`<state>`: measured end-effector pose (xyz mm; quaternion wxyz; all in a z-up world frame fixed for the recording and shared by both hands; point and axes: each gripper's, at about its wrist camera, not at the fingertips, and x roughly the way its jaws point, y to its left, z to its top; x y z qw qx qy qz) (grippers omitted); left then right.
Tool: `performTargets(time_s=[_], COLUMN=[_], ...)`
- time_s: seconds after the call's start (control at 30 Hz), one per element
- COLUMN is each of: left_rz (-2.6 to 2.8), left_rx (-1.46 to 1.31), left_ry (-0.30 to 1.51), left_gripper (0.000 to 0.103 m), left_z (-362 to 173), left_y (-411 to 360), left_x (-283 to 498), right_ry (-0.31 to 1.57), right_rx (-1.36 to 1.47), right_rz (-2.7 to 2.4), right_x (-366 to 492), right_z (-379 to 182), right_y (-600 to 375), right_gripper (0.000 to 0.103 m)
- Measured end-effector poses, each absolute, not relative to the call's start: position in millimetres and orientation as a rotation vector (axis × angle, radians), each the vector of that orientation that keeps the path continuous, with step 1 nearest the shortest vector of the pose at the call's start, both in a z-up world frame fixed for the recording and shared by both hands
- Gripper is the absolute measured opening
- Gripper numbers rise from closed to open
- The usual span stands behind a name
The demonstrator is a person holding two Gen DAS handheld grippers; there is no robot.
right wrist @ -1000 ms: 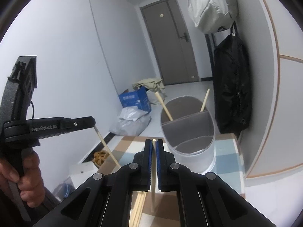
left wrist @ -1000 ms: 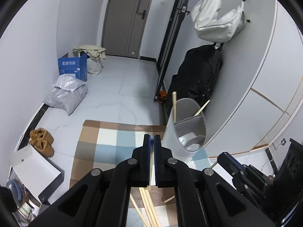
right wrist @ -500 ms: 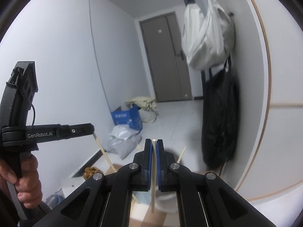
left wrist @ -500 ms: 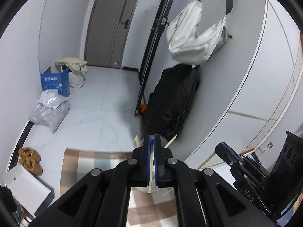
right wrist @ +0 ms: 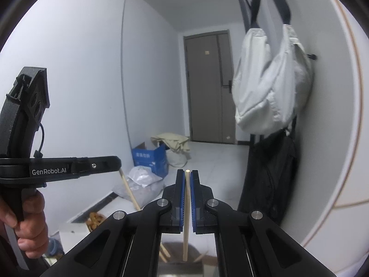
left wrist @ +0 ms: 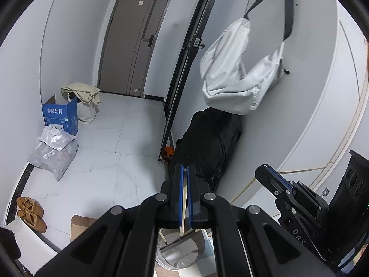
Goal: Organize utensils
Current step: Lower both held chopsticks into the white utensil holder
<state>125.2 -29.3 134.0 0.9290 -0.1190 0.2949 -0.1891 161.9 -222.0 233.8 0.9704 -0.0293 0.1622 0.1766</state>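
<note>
My left gripper [left wrist: 184, 169] is shut on a pale wooden chopstick [left wrist: 183, 205] that hangs down between its blue pads over the translucent utensil holder [left wrist: 182, 254]. My right gripper [right wrist: 187, 173] is shut on another wooden chopstick [right wrist: 186, 217], held upright above the same holder [right wrist: 180, 263], mostly hidden behind the jaws. The left gripper also shows in the right wrist view [right wrist: 118, 161], its chopstick [right wrist: 129, 191] slanting down. The right gripper shows in the left wrist view [left wrist: 263, 170]. Two chopsticks stand in the holder.
A white bag [left wrist: 237, 78] hangs on the right wall above a black bag [left wrist: 205, 147]. A blue box [left wrist: 61, 115], grey parcels [left wrist: 54, 152] and brown slippers [left wrist: 30, 210] lie on the tiled floor. A grey door [left wrist: 138, 41] closes the hallway.
Both grippers have risen and tilted up with their chopsticks. The holder and checked mat have slid down to the bottom edge of both views.
</note>
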Motion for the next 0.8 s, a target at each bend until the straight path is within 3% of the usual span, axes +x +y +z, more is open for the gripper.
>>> performTargets(time_s=[0.33,0.8], left_rz=[-0.376,-0.385], left_rx=[-0.277,-0.267], left_ry=[0.698,0.746], left_gripper=[0.0,0.0], left_z=[93,77], left_y=[-23,-24], left_x=[152,156], right_ry=[0.401,0.503], right_rx=[-0.115,-0.167], right_rz=[0.405,0.464], right_x=[198,201], right_z=[197,159], right_y=[-203,-189], right_gripper=[0.004,0.004])
